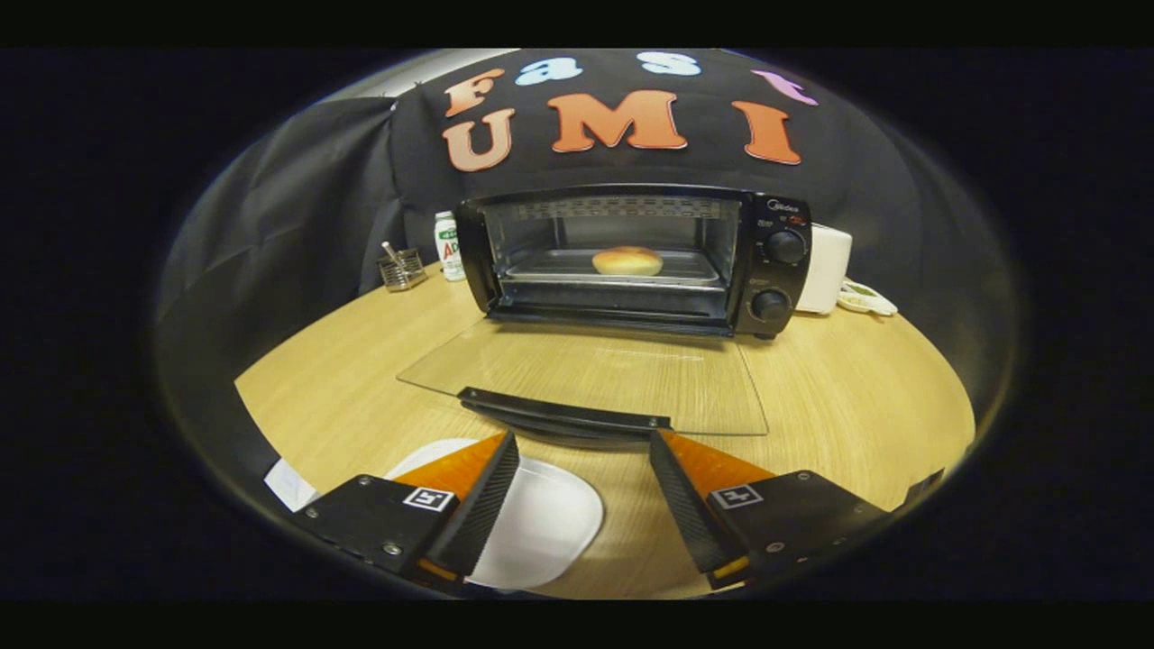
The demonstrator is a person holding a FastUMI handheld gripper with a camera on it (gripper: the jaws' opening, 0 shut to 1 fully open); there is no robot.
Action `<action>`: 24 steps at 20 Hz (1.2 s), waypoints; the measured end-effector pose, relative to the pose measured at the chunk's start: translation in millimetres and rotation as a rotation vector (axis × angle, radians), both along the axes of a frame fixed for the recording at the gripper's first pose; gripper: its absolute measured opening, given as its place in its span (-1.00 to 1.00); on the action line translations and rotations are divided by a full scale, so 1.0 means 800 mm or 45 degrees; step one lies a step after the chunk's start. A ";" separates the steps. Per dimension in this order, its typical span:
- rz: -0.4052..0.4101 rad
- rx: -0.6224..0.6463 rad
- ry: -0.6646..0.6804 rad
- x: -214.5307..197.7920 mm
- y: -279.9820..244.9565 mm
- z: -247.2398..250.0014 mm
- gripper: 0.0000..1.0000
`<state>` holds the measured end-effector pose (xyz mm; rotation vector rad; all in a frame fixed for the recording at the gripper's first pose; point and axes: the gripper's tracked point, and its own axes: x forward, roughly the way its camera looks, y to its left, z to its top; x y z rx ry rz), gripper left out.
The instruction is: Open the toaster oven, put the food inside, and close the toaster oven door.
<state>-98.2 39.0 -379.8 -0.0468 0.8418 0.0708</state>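
1. Gripper view, toaster oven (631, 261) at the far side of the wooden table (856, 397): its glass door (586, 374) is folded all the way down and lies flat, hinged at the oven's lower front edge and reaching toward the camera.
2. Food: a round bun (627, 260) sits on the tray (550, 267) inside the cavity, near the middle. Judged from this, loading is done and only the closing of the door remains.
3. Gripper (583, 442): the jaws are spread wide and hold nothing. Bare table shows between the fingers.
4. Key relation: the door handle (563, 415), a dark bar along the door's free edge, lies just ahead of the fingertips and crosswise to them. Its long axis runs side to side, spanning about the gap between the tips and reaching a little past it on one side.
5. Next move, as a judgement: the fingers would need to get under or against that bar and swing the free edge up and away, toward the oven's top.
6. White plate (550, 523): empty, on the table beneath the fingers, nearer than the handle.
7. Risk, as a judgement: the glass edge is thin and may slip off the fingers mid-swing.
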 end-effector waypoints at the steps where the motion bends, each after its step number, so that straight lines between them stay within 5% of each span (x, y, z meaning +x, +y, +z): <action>1: -0.021 -0.004 0.013 0.001 -0.005 -0.003 0.76; 7: -0.121 0.029 -0.006 0.021 -0.013 0.010 0.76; 24: -0.071 0.180 -0.368 0.159 -0.013 0.131 0.91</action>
